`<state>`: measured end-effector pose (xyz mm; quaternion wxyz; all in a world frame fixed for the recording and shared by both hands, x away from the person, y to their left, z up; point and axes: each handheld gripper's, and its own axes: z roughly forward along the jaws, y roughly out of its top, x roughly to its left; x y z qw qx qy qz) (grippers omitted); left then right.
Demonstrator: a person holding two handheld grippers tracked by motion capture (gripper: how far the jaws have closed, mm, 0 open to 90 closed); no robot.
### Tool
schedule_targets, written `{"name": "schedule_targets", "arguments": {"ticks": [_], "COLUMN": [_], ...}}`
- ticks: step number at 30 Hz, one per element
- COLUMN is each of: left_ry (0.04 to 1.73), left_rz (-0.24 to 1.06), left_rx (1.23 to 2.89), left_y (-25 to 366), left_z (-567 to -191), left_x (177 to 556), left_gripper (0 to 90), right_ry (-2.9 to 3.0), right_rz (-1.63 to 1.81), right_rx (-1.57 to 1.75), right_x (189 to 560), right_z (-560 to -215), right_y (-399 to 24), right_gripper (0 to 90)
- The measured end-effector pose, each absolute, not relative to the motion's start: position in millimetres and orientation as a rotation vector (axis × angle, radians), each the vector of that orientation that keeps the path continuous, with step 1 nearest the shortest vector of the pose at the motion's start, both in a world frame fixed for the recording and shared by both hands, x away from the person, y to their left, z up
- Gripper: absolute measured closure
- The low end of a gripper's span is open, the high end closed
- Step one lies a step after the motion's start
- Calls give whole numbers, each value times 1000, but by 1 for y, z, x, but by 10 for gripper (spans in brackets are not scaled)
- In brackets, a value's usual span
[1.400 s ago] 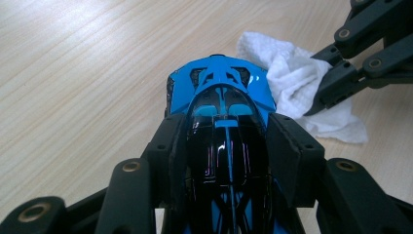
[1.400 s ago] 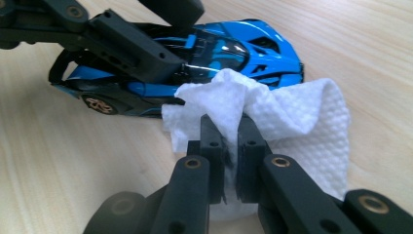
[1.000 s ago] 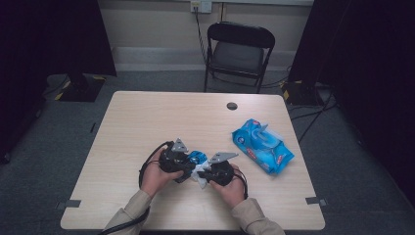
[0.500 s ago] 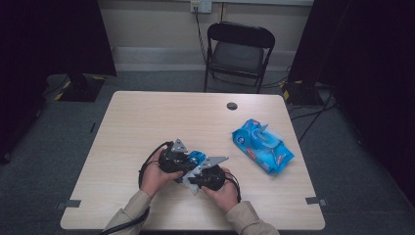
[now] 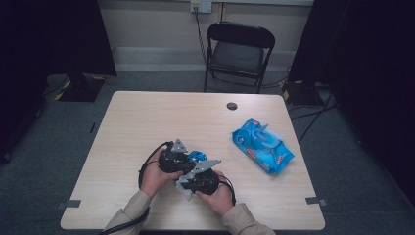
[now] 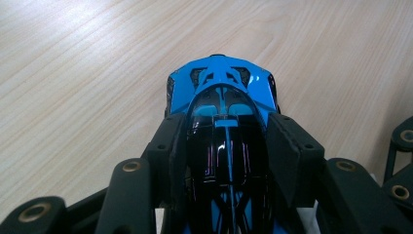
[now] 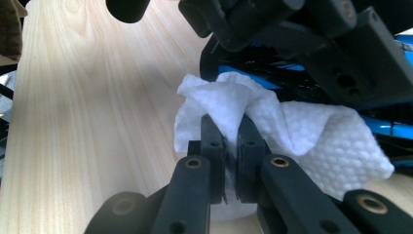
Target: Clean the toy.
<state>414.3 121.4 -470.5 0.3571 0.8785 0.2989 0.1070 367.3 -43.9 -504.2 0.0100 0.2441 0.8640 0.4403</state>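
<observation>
A blue and black toy car [image 6: 221, 95] sits nose-away between the pads of my left gripper [image 6: 226, 139], which is shut on its sides just above the table [image 5: 147, 117]. In the high view the left gripper [image 5: 183, 159] and the car [image 5: 197, 156] are at the table's near middle. My right gripper [image 7: 226, 134] is shut on a crumpled white wipe [image 7: 297, 131], which presses against the car's blue body [image 7: 253, 73] under the left gripper [image 7: 311, 34]. From above, the right gripper [image 5: 193, 182] lies just in front of the left, with the wipe [image 5: 184, 188] at its tip.
A blue pack of wet wipes [image 5: 262, 145] lies at the right of the table, its flap raised. A round cable hole [image 5: 232, 105] is near the far edge. A black folding chair [image 5: 238, 51] stands behind the table. Cables trail from both grippers.
My right gripper has slid leftward and a little nearer with the wipe, along the car. The left gripper and the car have stayed put.
</observation>
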Motion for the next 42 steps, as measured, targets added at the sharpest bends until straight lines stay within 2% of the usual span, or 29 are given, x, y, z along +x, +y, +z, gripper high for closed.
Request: {"name": "schedule_targets", "arguments": {"ticks": [19, 34, 42], "left_ry": [772, 776, 776], "left_rz": [282, 281, 283], "left_rx": [2260, 2264, 2263], "left_y": [121, 120, 120], "left_z": [-471, -471, -471], "left_x": [414, 414, 414], "left_gripper": [506, 506, 507], "right_ry": [2734, 2617, 2538], "right_rz": [1443, 1451, 1450], "right_rx": [710, 797, 892], "right_x": [357, 368, 383], "right_z": [-503, -476, -473], "right_y": [-41, -103, -129], "right_gripper": [855, 855, 854]}}
